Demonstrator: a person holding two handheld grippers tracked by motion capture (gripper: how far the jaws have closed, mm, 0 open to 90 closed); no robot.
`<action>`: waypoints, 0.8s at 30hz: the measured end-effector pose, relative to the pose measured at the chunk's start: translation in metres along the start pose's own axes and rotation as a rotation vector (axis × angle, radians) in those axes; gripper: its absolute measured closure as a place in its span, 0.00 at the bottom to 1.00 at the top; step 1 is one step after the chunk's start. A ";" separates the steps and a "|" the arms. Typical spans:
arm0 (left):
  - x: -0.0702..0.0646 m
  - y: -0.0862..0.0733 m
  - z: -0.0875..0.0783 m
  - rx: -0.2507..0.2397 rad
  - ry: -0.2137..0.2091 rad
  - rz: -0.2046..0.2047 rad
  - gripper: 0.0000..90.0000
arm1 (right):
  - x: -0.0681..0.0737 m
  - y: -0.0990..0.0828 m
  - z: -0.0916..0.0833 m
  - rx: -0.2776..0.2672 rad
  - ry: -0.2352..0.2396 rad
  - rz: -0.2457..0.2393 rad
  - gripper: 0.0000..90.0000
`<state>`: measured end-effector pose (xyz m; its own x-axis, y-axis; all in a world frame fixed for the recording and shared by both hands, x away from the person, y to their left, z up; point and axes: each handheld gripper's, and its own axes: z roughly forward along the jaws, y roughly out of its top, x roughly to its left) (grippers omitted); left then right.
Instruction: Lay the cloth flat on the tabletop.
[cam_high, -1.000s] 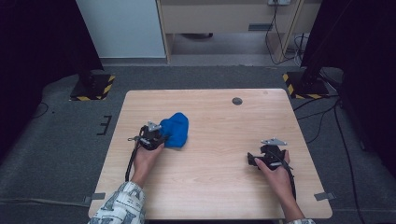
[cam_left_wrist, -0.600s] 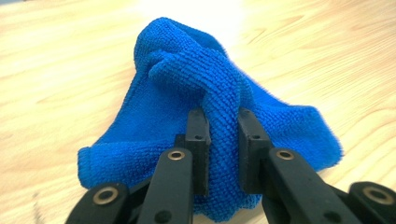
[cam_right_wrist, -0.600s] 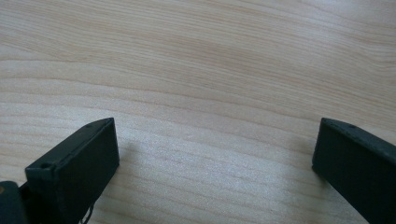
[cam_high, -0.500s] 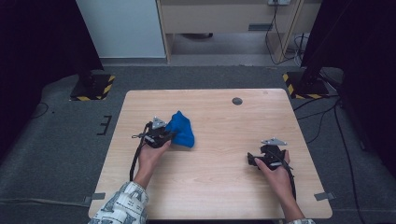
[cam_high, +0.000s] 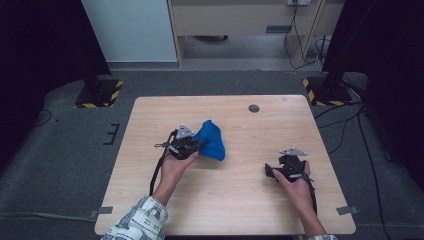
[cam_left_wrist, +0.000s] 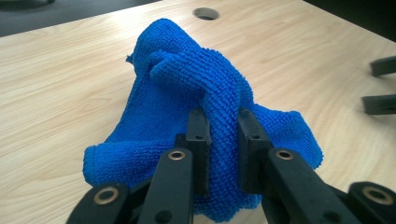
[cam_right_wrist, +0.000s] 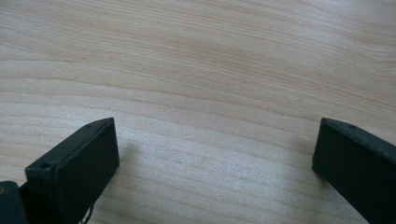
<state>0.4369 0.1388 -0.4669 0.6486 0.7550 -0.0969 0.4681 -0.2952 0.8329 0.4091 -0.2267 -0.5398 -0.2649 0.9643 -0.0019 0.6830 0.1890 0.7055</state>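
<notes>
A crumpled blue cloth (cam_high: 212, 140) lies bunched near the middle of the wooden table (cam_high: 240, 200). My left gripper (cam_high: 192, 146) is shut on a fold of the blue cloth (cam_left_wrist: 187, 84), the fabric pinched tight between its two black pads (cam_left_wrist: 200, 135) and part of it lifted off the wood. At the right side of the table, my right gripper (cam_high: 274, 171) rests low, held by a hand. Its jaws stand wide apart over bare wood in the right gripper view, with nothing between them; its midpoint (cam_right_wrist: 215, 149) is over the tabletop.
A round cable hole (cam_high: 254, 108) sits at the table's far edge, also seen as a hole (cam_left_wrist: 205, 13) beyond the cloth. Black stands with striped bases (cam_high: 100, 95) flank the table on the floor. A cabinet (cam_high: 240, 20) stands behind.
My left gripper has moved right and up with the blue cloth pinched in it, drawing the cloth toward the table's middle. The right gripper has stayed where it was.
</notes>
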 end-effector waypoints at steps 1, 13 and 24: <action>-0.003 0.001 0.001 0.001 -0.004 0.007 0.87 | 0.000 0.000 0.000 -0.001 -0.001 0.000 0.01; -0.037 -0.002 0.015 0.024 -0.074 0.048 0.86 | 0.000 0.000 0.000 0.000 0.000 0.000 0.01; -0.054 -0.015 0.011 0.002 -0.062 0.101 0.36 | 0.000 0.001 0.000 -0.009 0.015 -0.031 0.05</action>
<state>0.4013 0.0965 -0.4801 0.7282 0.6838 -0.0464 0.4000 -0.3692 0.8389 0.4094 -0.2261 -0.5387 -0.2964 0.9550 -0.0132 0.6678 0.2171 0.7120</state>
